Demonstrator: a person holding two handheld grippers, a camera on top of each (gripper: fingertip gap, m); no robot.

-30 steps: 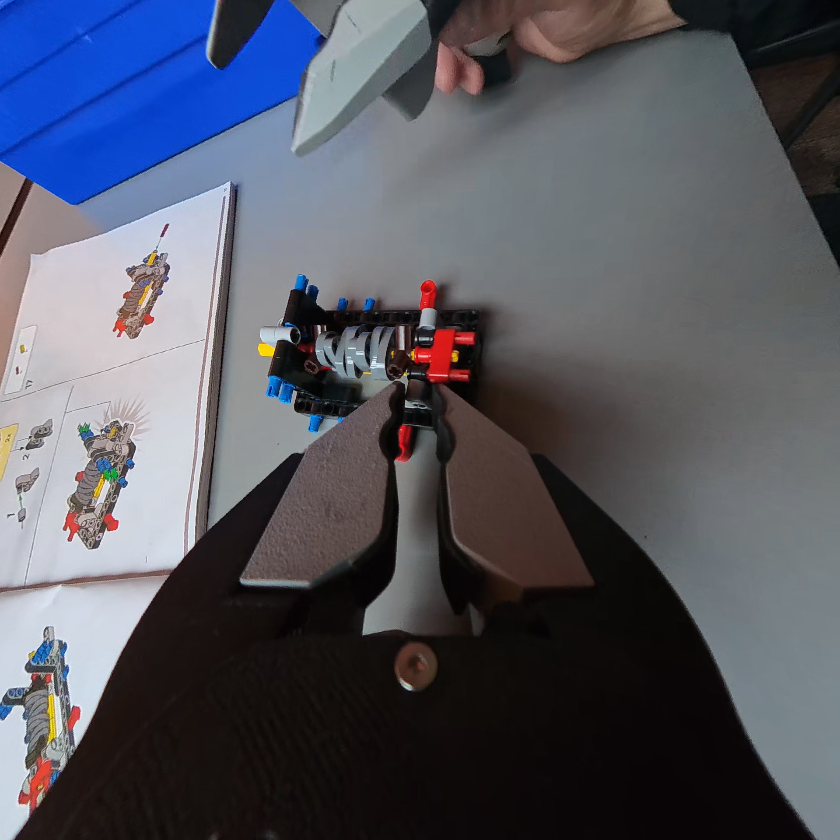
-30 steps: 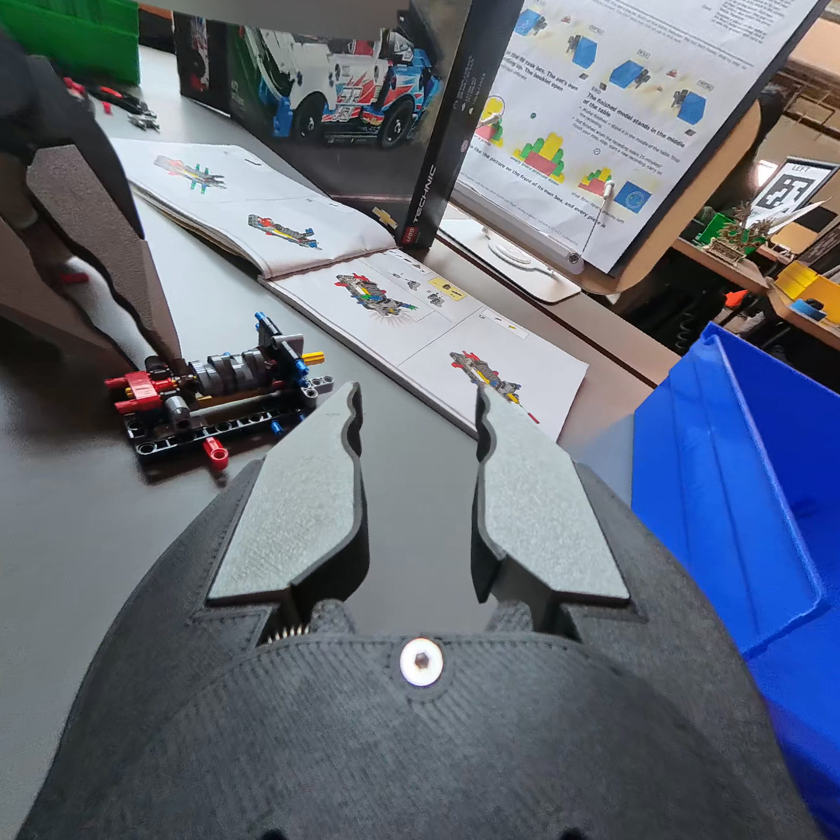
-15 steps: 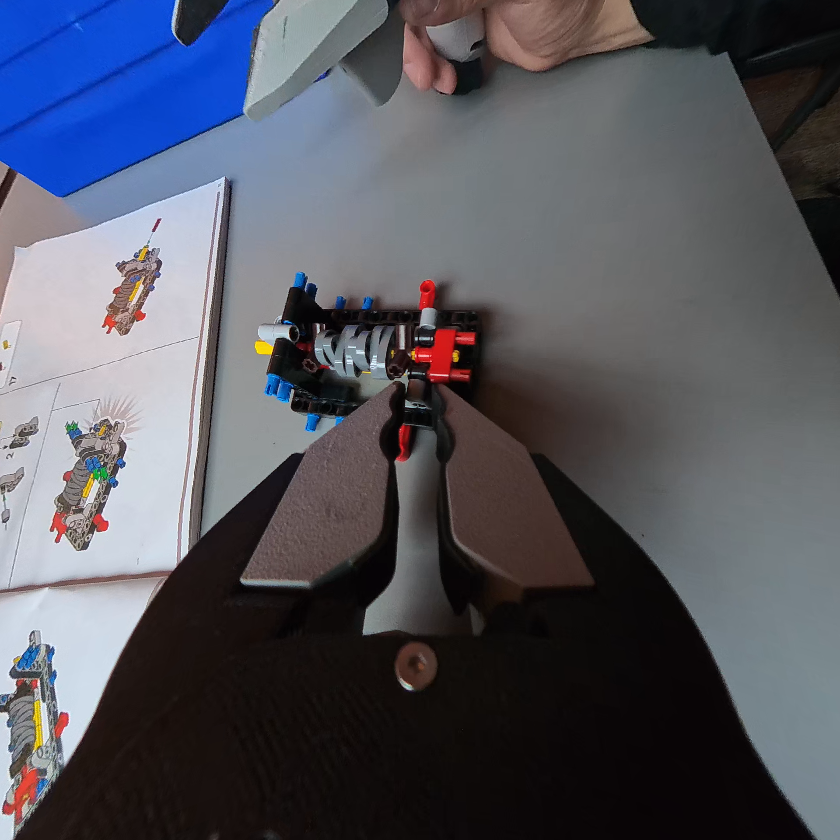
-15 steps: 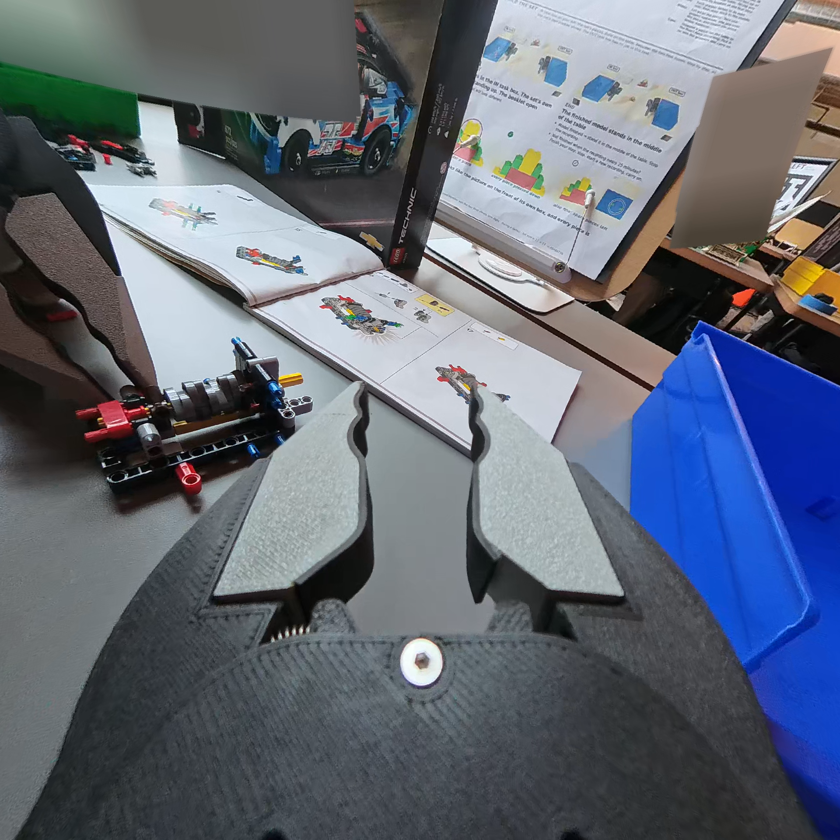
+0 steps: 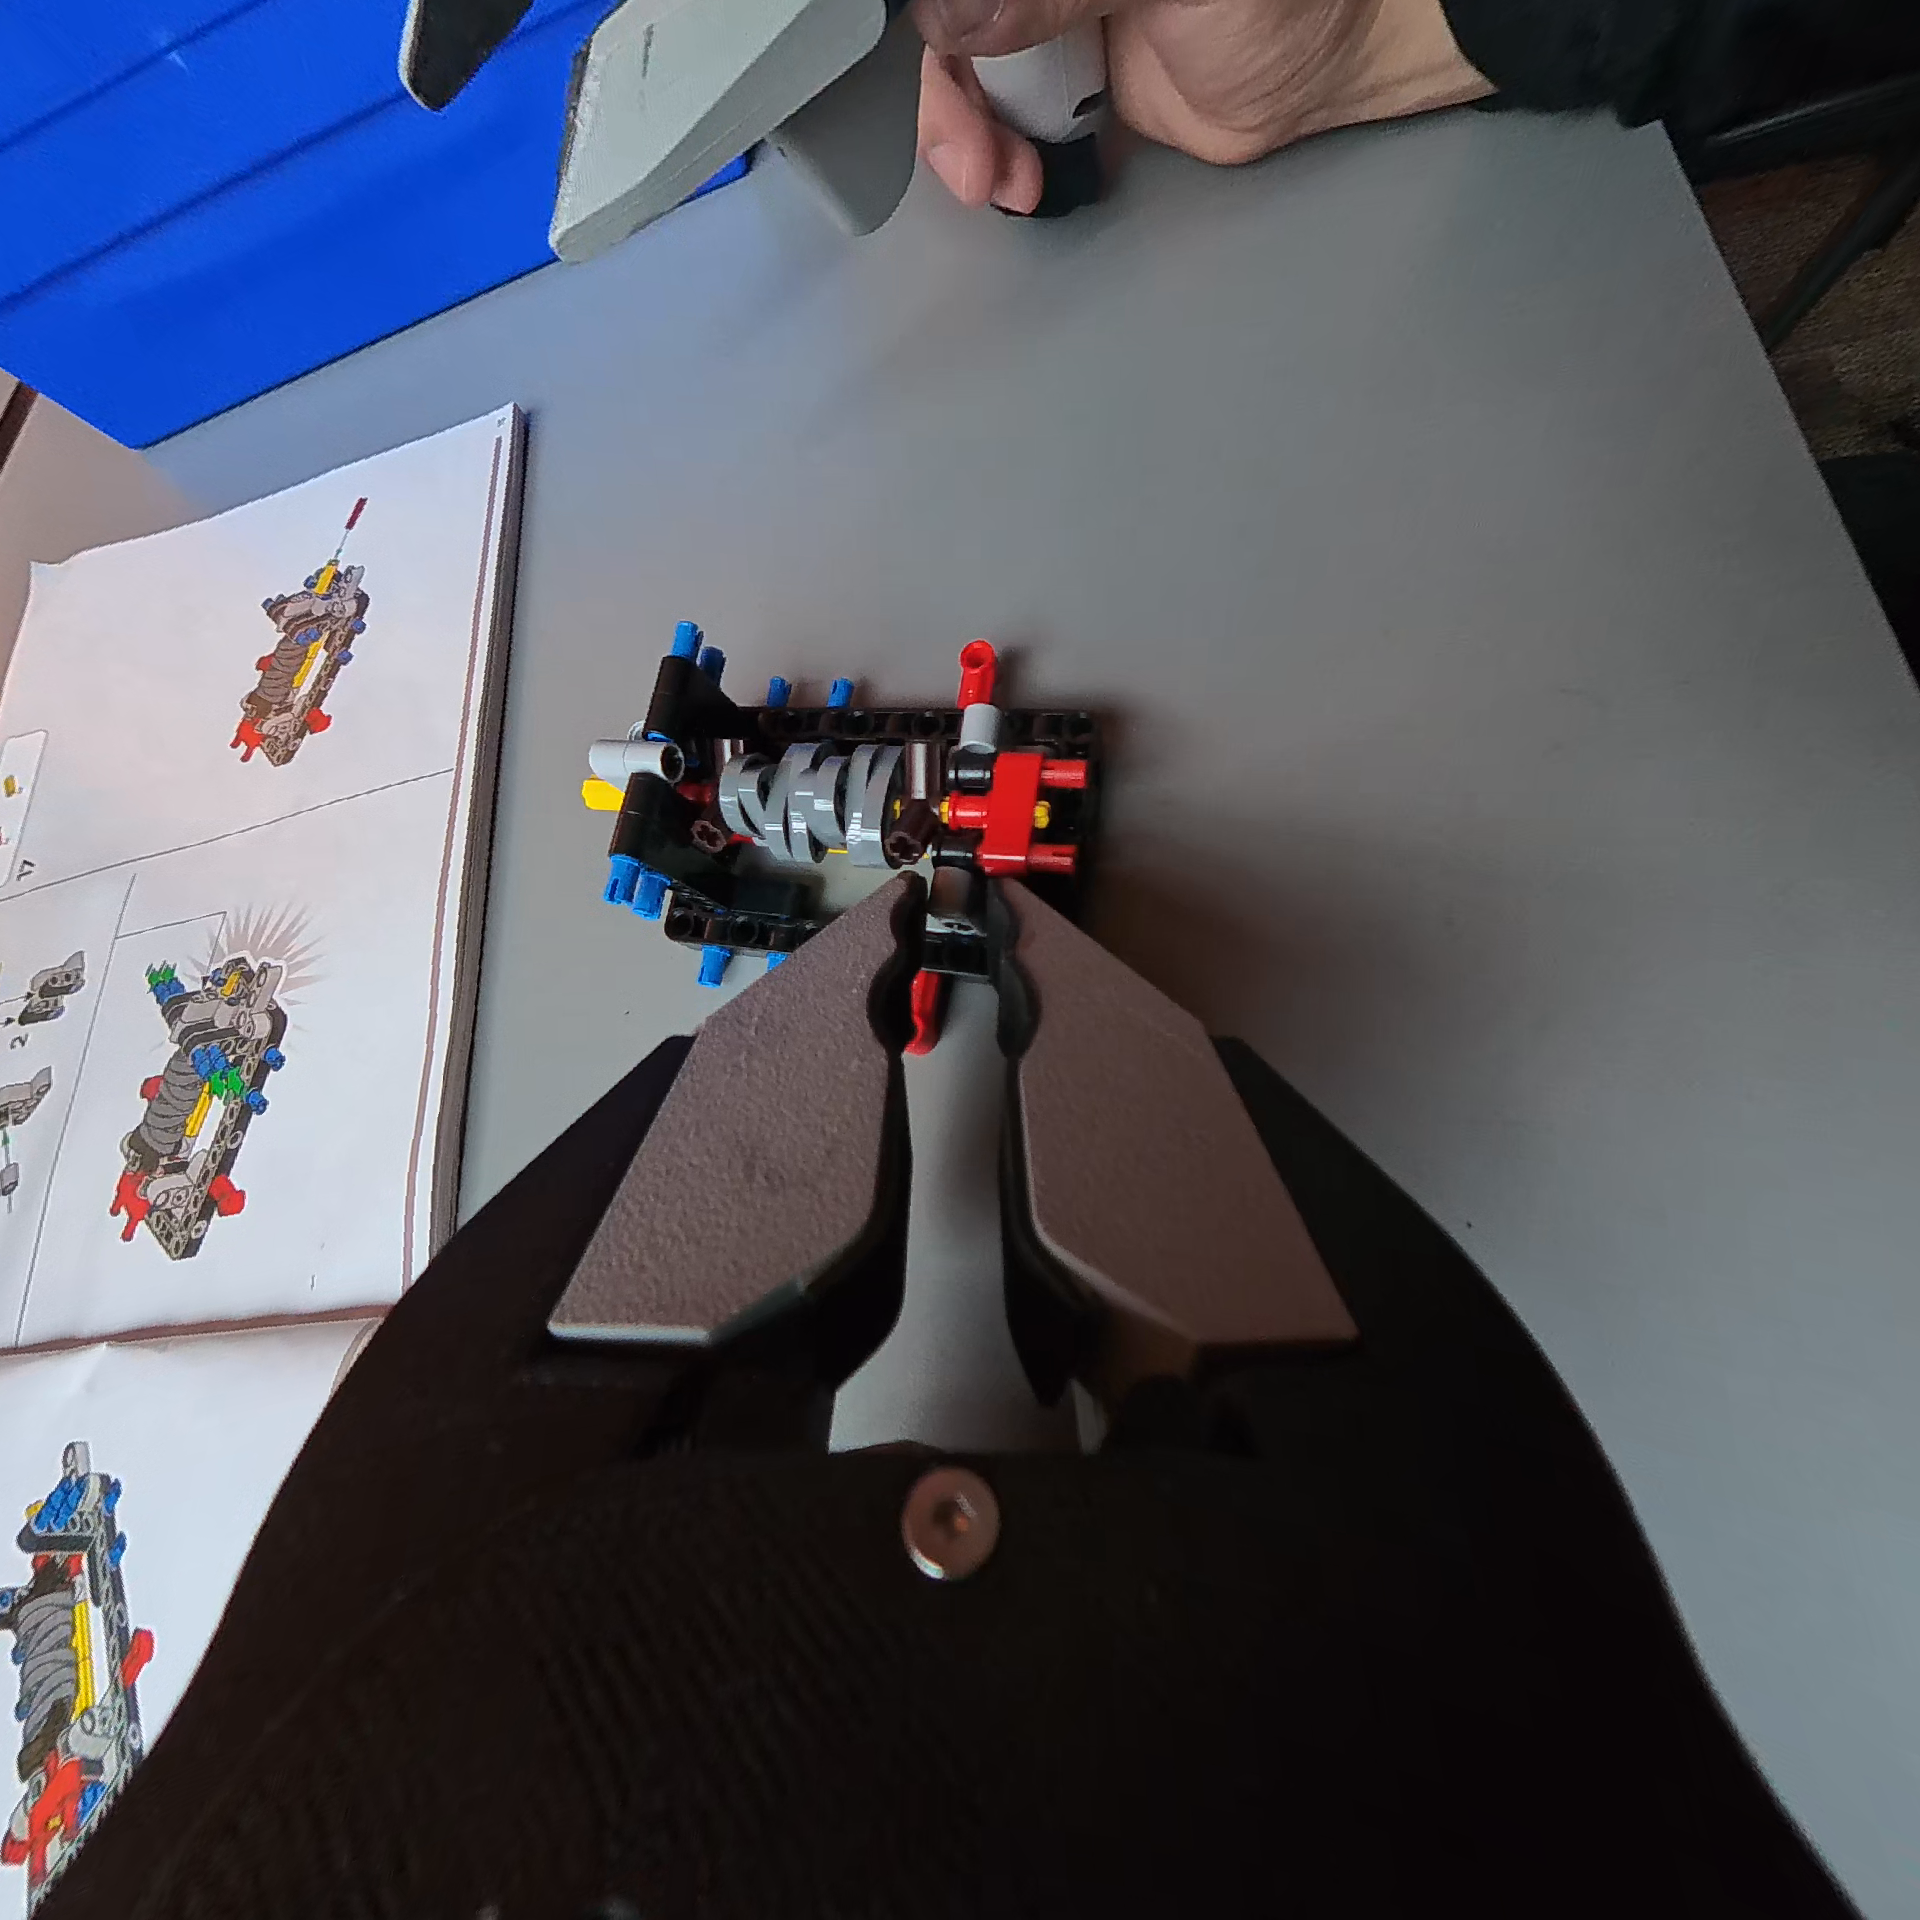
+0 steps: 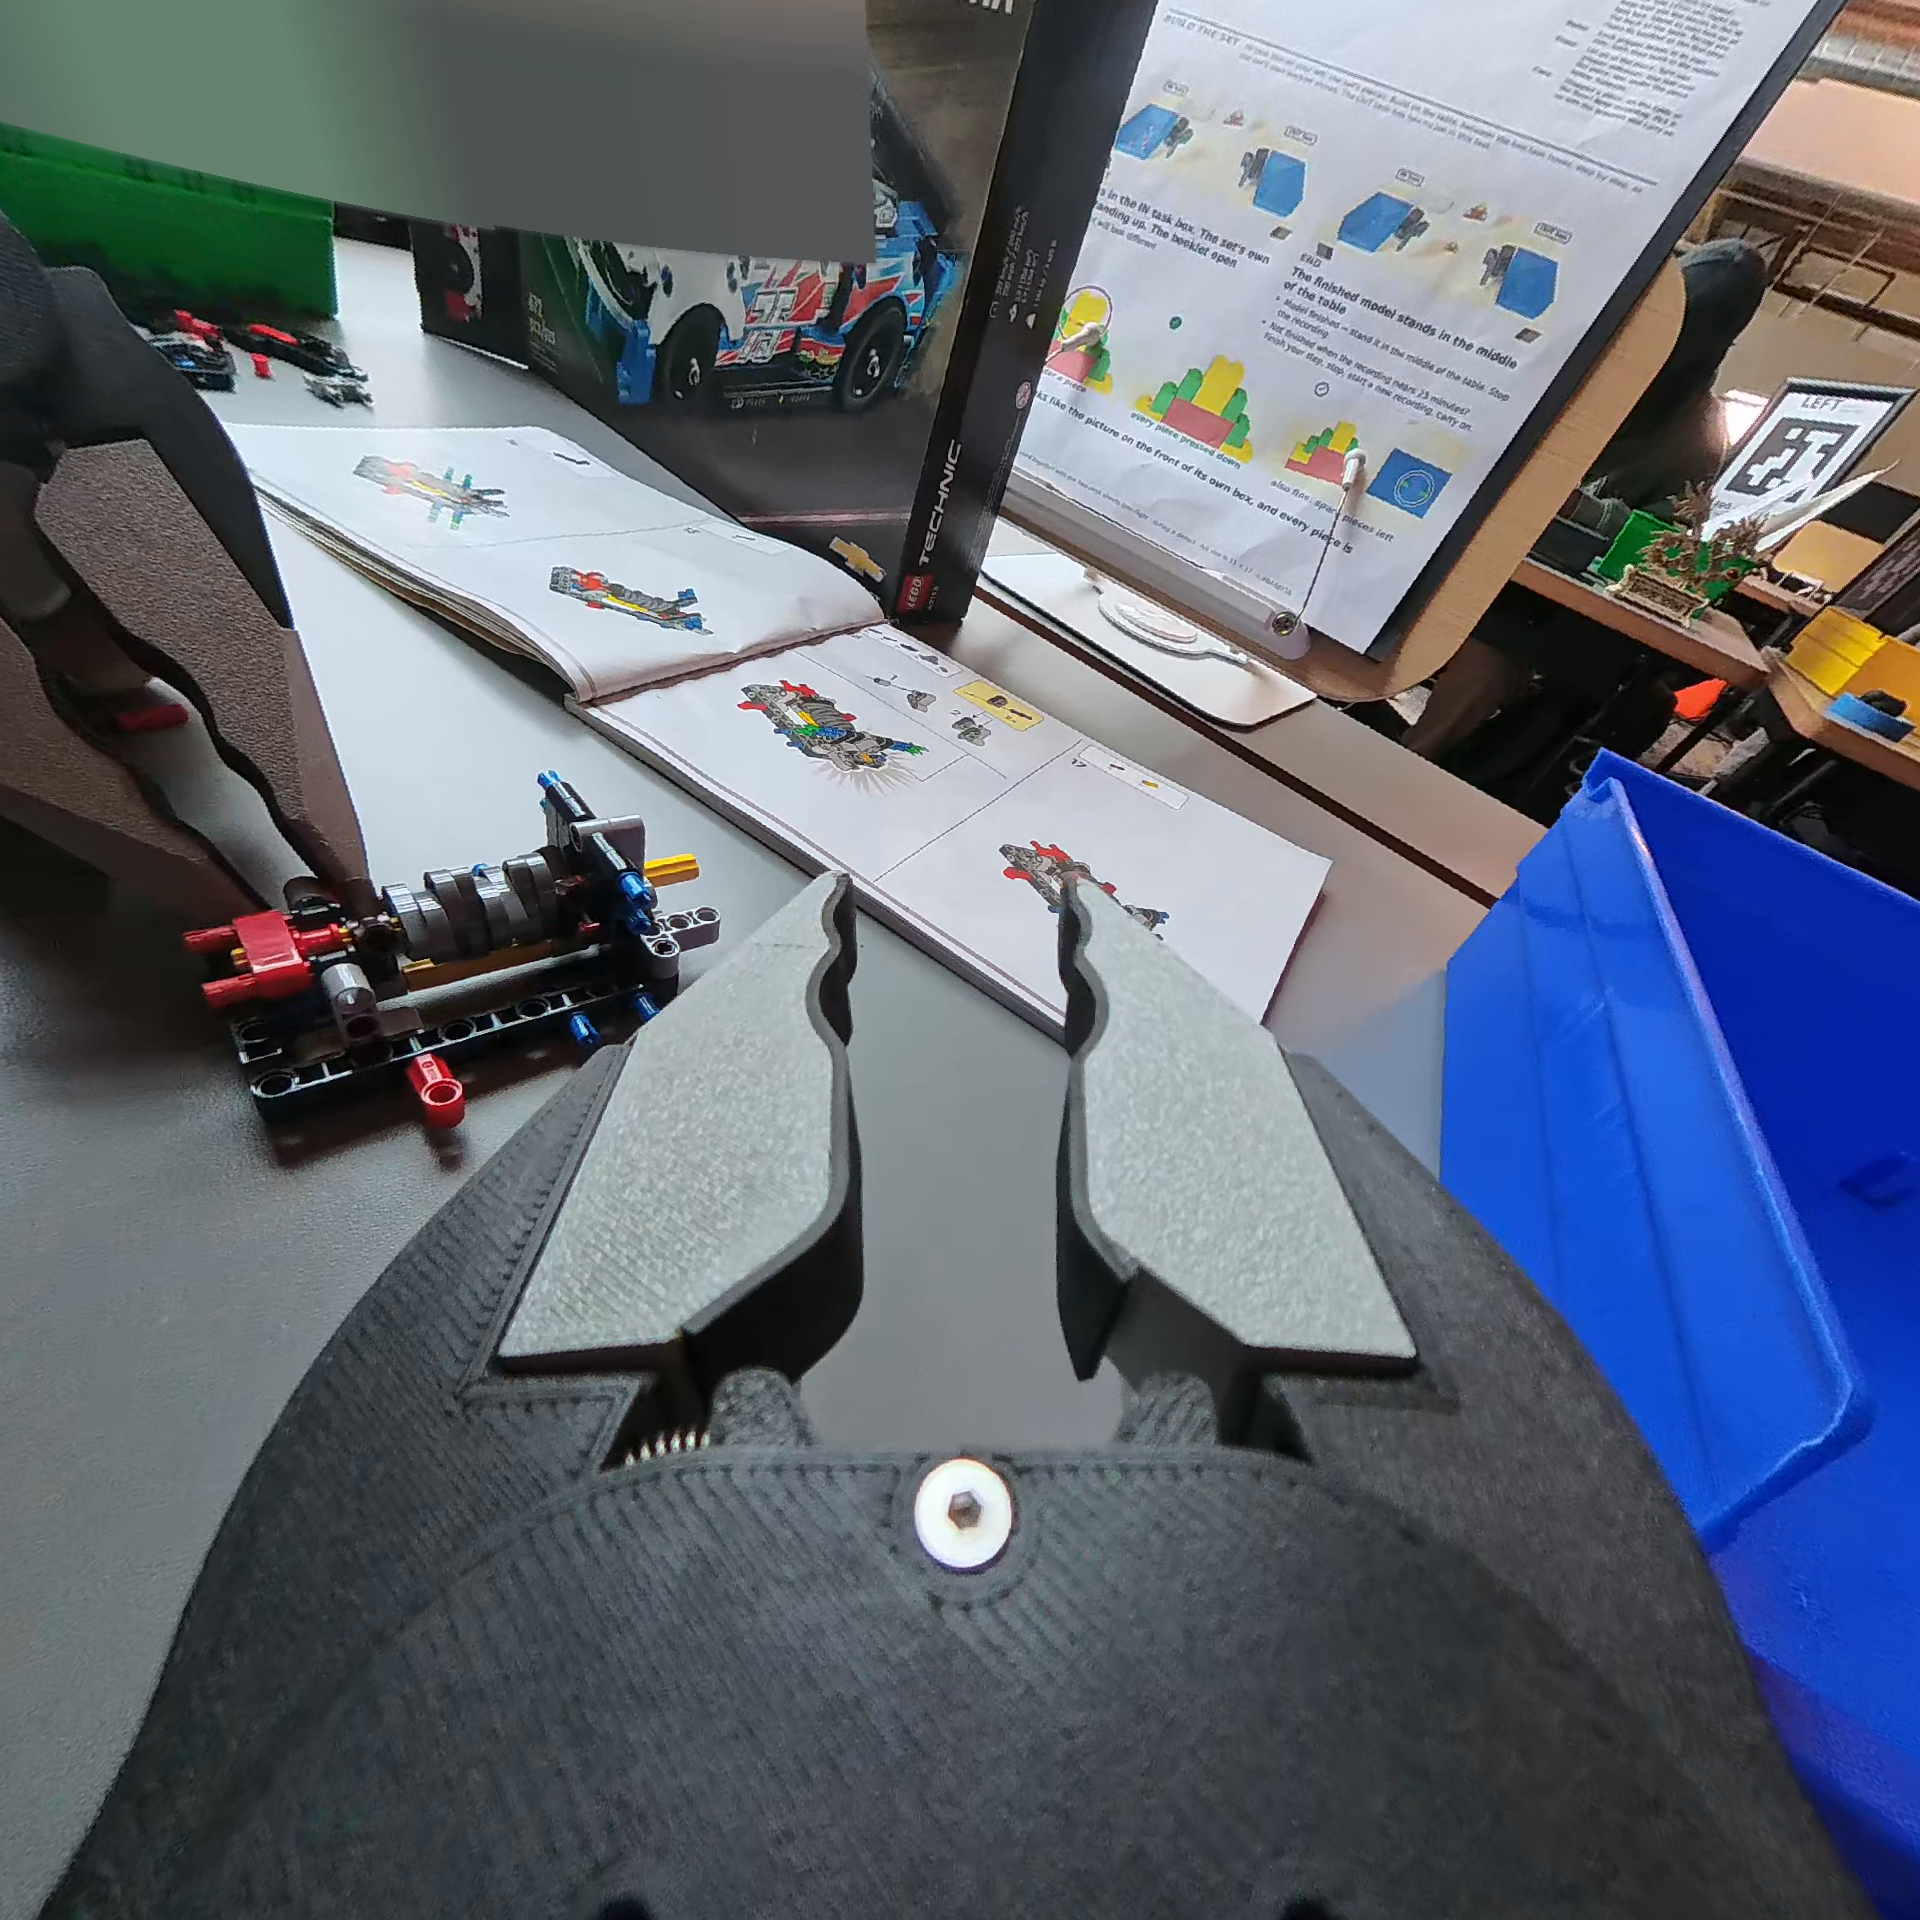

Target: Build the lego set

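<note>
- The right tool (image 6: 951,914), jaws apart and empty, has drifted toward the upper left of the left wrist view over the last second, farther from the Lego chassis assembly (image 5: 852,800) and closer to the blue bin (image 6: 1683,1143). The hand (image 5: 1195,83) carrying it now sits at the top edge of that view.
- My reading: the right side is heading off to fetch the next part from the bin, so no new piece is being fitted at this moment.
- The left tool (image 5: 951,914) has not shifted. Its jaws stand narrow, pinched on the near edge of the assembly at a small black connector with a red pin (image 5: 923,1013) showing between them, steadying the model on the grey surface (image 5: 1351,520).
- The assembly lies flat in the middle of the left wrist view, just right of the open instruction booklet (image 5: 260,883).
- Its long axis runs left to right across that view, parallel to the black beams. The red block (image 5: 1013,816) marks the right end; the yellow axle tip (image 5: 601,795) and light grey connector mark the left end, pointing at the booklet.
- In the right wrist view the same model sits at centre left, red end toward the left edge.
</note>
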